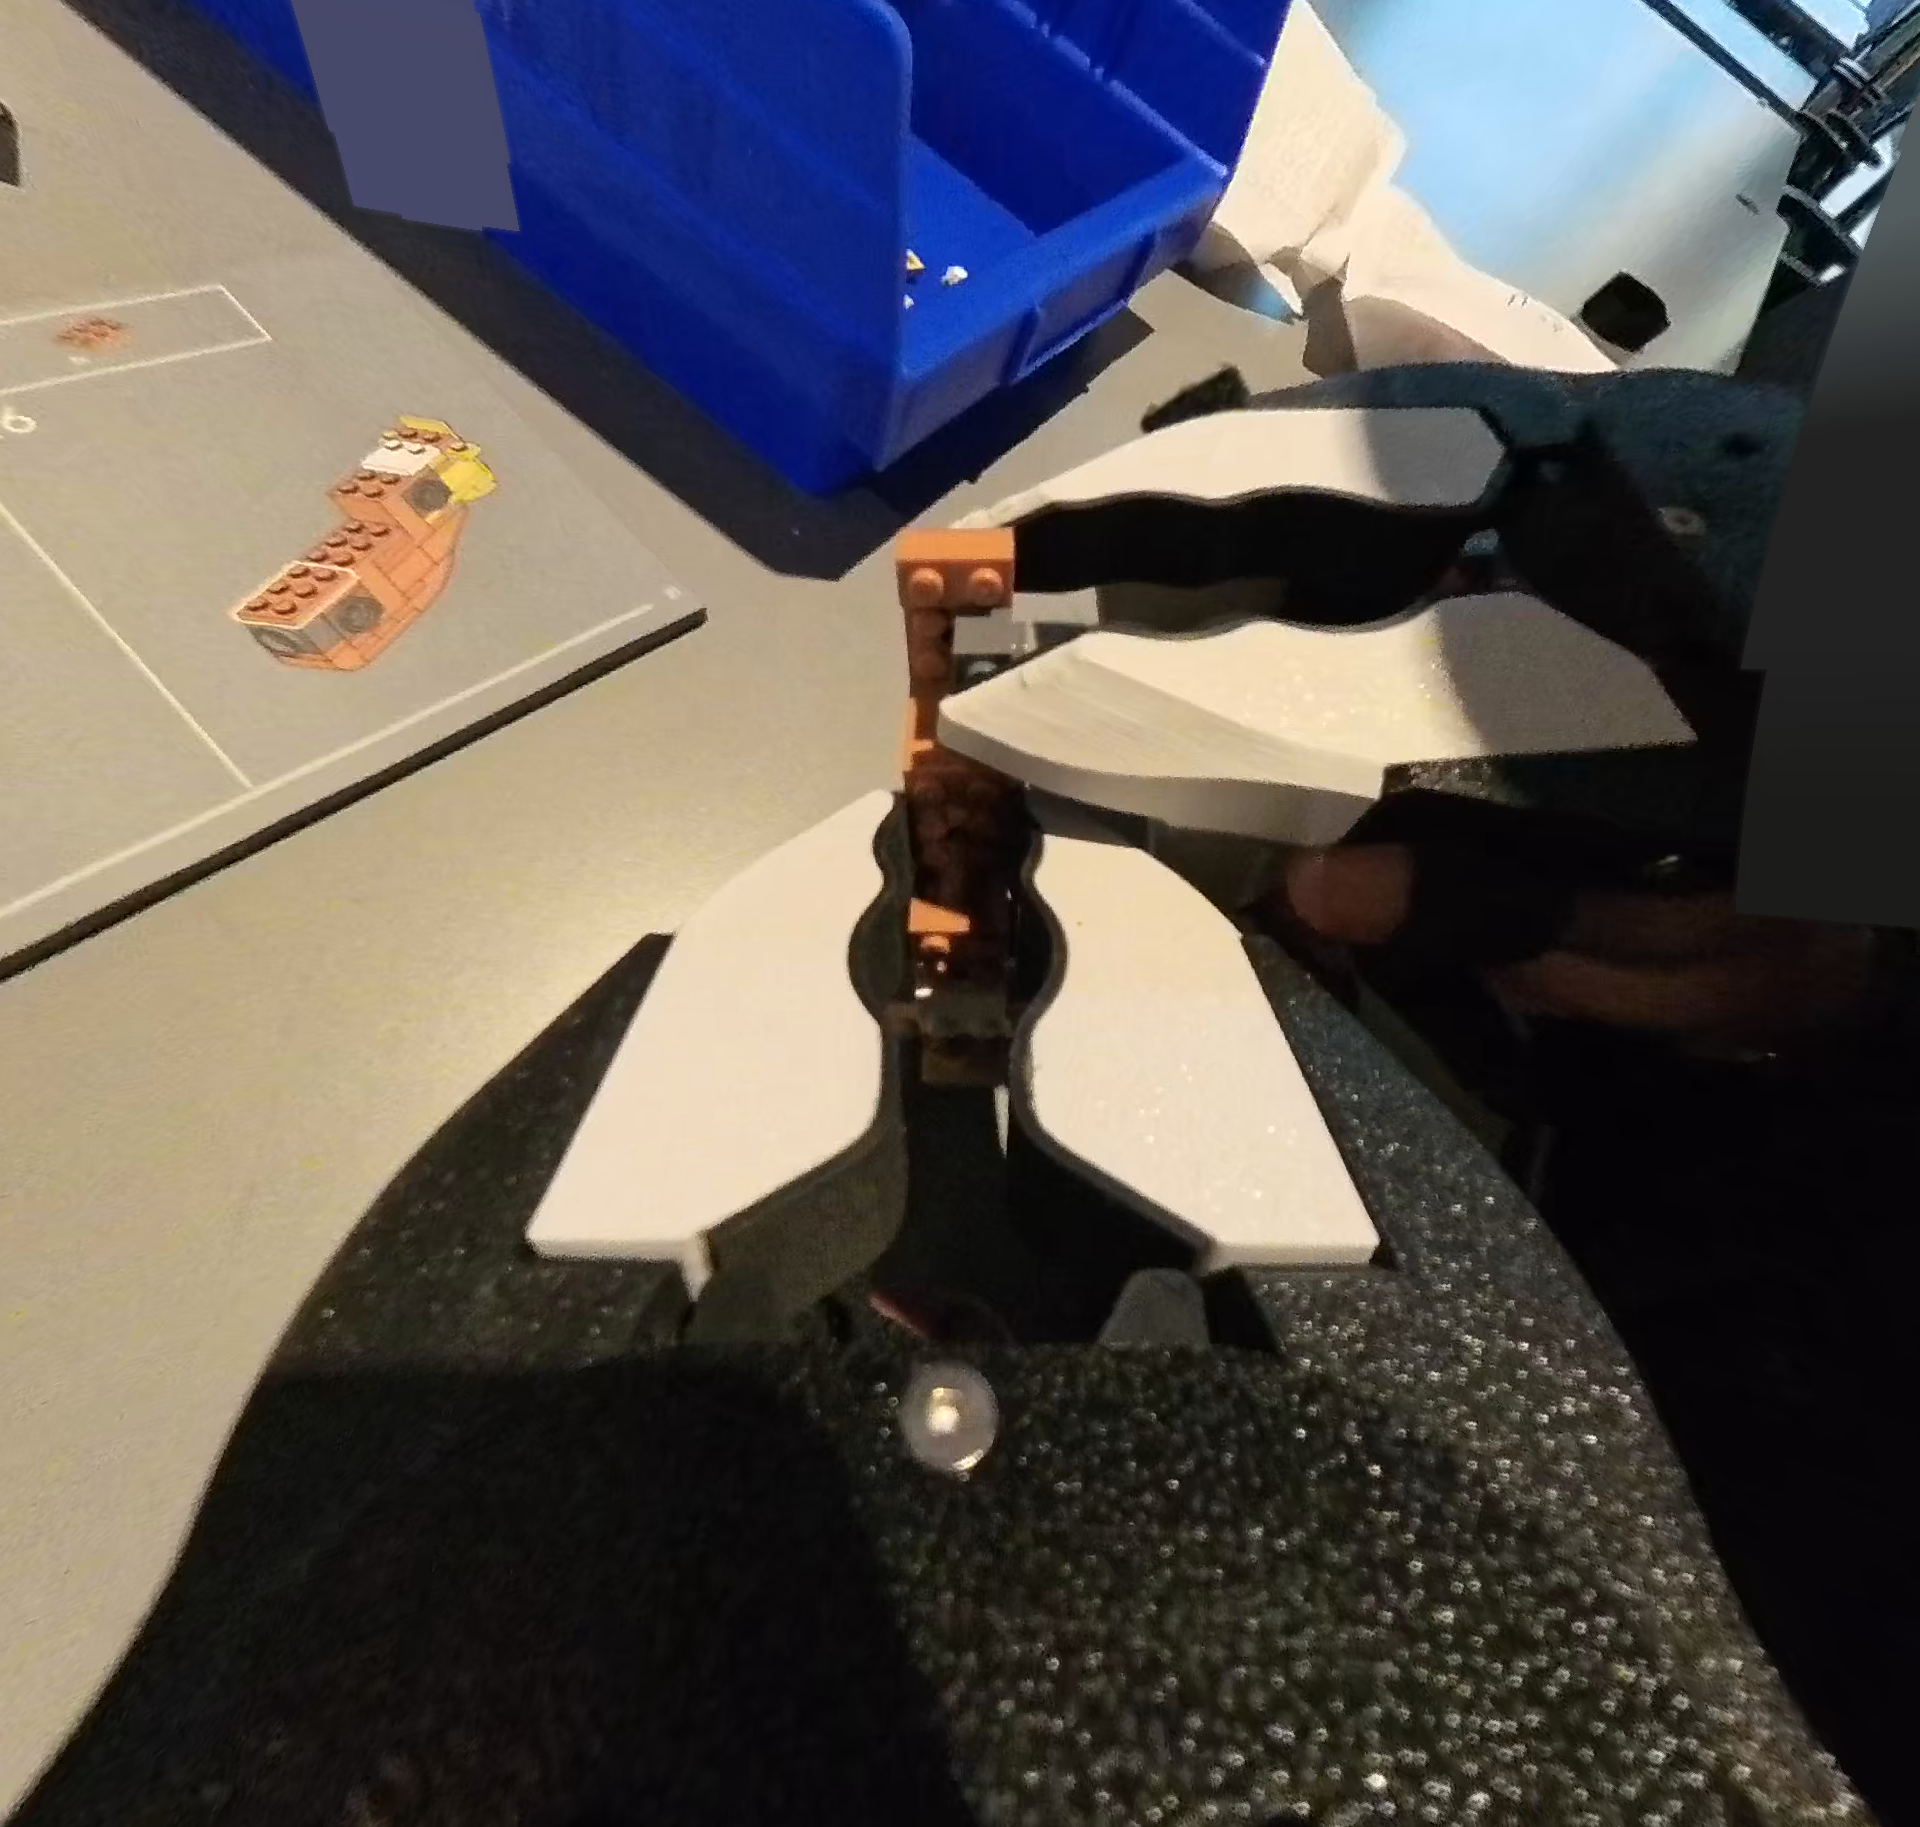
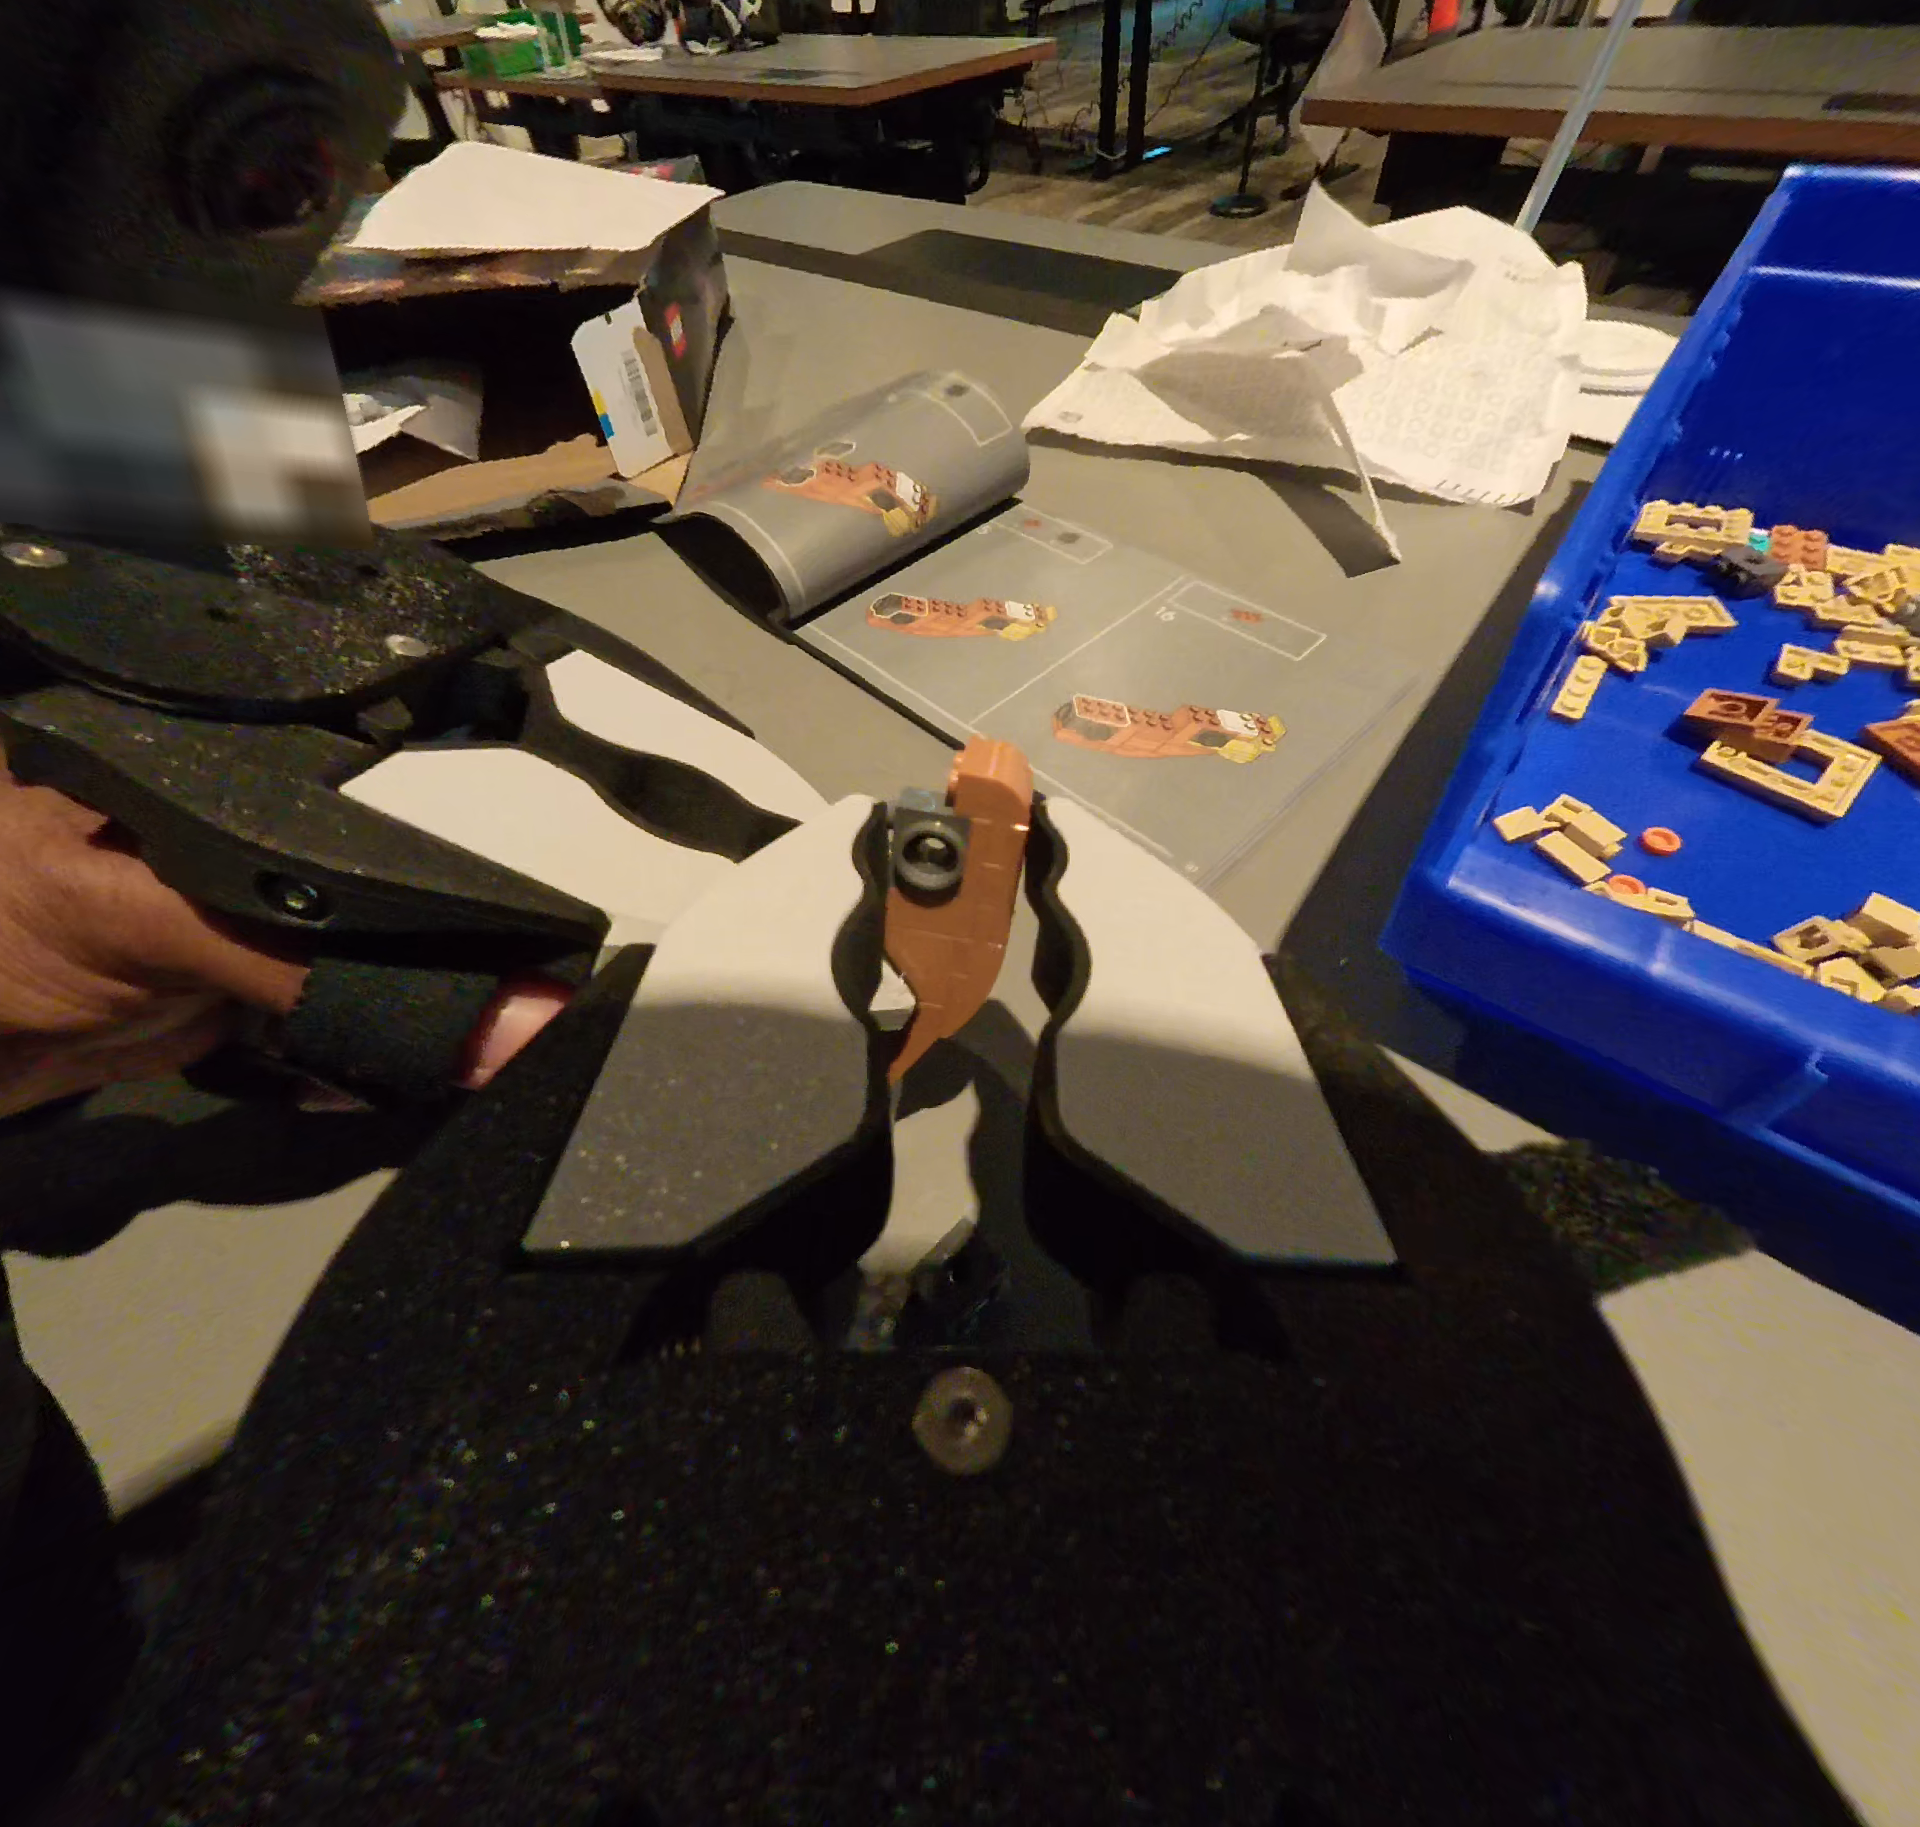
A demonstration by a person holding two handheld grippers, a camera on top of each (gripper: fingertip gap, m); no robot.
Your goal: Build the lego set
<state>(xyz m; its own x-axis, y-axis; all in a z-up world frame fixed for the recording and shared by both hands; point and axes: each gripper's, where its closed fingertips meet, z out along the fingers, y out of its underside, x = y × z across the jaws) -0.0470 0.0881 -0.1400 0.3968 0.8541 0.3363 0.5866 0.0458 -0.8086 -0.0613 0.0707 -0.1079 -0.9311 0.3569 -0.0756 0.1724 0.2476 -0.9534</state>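
At the centre of both wrist views, we are holding the small orange model (image 1: pixel 951 738) off the table. Our left gripper (image 1: pixel 956 842) is clamping its lower end with jaws nearly closed, and our right gripper (image 2: pixel 951 884) is pinching its upper part just as tightly. We are judging the build as only partly done: many tan and brown pieces (image 2: pixel 1766 738) are waiting in the blue bin (image 2: pixel 1558 1008) at right, and the instruction booklet (image 2: pixel 1091 655) is lying open above centre.
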